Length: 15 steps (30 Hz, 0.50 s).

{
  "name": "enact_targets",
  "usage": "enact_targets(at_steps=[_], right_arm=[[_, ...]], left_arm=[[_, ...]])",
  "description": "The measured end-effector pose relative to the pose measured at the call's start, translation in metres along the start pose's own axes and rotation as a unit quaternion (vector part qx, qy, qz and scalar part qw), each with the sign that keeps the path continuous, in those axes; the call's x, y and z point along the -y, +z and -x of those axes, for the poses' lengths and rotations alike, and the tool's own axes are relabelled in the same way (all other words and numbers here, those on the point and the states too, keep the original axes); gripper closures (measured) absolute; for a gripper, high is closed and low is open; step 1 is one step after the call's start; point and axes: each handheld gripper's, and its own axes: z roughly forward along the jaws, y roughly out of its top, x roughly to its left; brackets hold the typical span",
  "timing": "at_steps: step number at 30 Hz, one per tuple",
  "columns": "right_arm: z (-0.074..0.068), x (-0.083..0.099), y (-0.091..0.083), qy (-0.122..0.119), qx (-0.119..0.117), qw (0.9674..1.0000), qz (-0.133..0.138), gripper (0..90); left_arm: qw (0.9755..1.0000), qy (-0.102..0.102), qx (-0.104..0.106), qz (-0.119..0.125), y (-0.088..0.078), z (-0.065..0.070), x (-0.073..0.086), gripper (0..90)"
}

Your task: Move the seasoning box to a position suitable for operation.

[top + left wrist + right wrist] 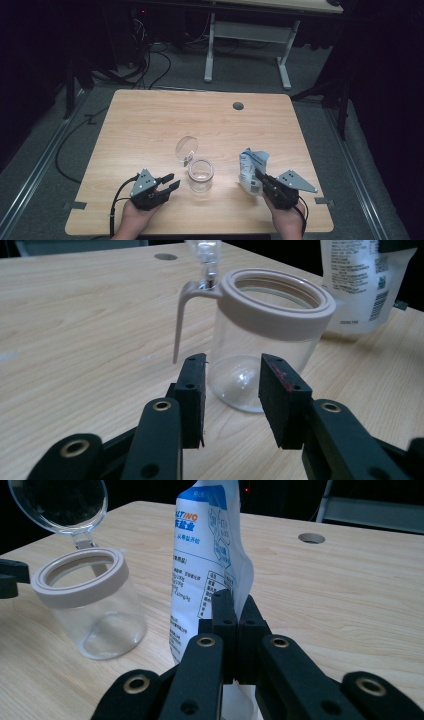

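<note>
Clear glass jar (201, 176): upright on the wooden table (150, 130), near the front edge, about midway between the two grippers. Beige collar (278, 299) round the mouth; round clear lid (186, 148) hinged back and standing open on the far-left side; thin beige lever (179, 325) hanging down the outside from the hinge. Empty, as far as the gripper views allow.

White and blue pouch (251, 170): upright, just right of the jar, not touching it. Blue band at the top, printed text and a table down the face (207, 555), barcode on the reverse (378, 304). Top looks opened and crumpled, though the high view is too small to be sure.

Right gripper (261, 177): held in the person's right hand (287, 220), pointing up-left at the pouch. Black jaws pressed together on the pouch's lower edge (235, 625), film pinched between the pads.

Left gripper (170, 182): held in the left hand (132, 220), left of the jar, pointing right toward it. Jaws partly apart, about half spread, nothing between the pads (192, 390); jar base just beyond the tips, untouched.

Table: light wood grain, round cable hole (238, 106) toward the far right. Black cable (114, 207) trailing from the left gripper over the front edge.

Beyond: grey carpet, white desk frame (250, 45), dark surroundings.
</note>
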Motion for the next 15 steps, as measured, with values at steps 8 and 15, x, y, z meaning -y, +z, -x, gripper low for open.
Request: enact_targets(at_steps=[8,15], right_arm=[[-0.008,-0.015,0.004,-0.024,0.005,0.9961,-0.084,90.0],[-0.012,-0.036,0.004,-0.04,0.009,0.9875,-0.152,90.0]], left_arm=[[0.9998,0.005,0.018,0.0,-0.007,-0.001,0.016,63.1],[0.9997,-0.006,0.023,0.009,-0.011,-0.005,0.016,63.1]])
